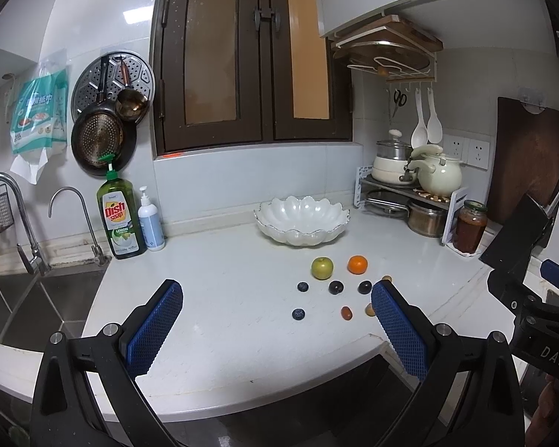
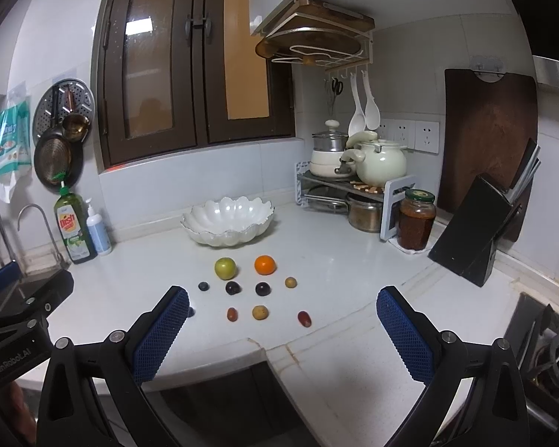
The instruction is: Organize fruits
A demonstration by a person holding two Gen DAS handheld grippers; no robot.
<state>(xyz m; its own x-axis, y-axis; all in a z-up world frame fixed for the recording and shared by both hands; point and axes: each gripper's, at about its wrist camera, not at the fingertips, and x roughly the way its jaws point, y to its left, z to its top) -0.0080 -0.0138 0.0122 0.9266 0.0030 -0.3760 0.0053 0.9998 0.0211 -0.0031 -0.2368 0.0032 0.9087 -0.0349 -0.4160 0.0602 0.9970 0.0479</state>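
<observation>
Fruit on the counter (image 2: 335, 260): one green apple (image 2: 225, 268), one orange (image 2: 265, 264), two blueberries, two dark grapes, before one white bowl (image 2: 228, 224); both grippers' fingers spread, holding nothing.

Green dish soap bottle (image 1: 121, 219) at left by the sink (image 1: 37, 305); jar (image 2: 415, 219) and knife block (image 2: 473, 231) at right.

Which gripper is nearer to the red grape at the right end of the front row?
Right. The right gripper has the red grape between its open fingers; the left gripper sits further left, near the blueberries.
</observation>
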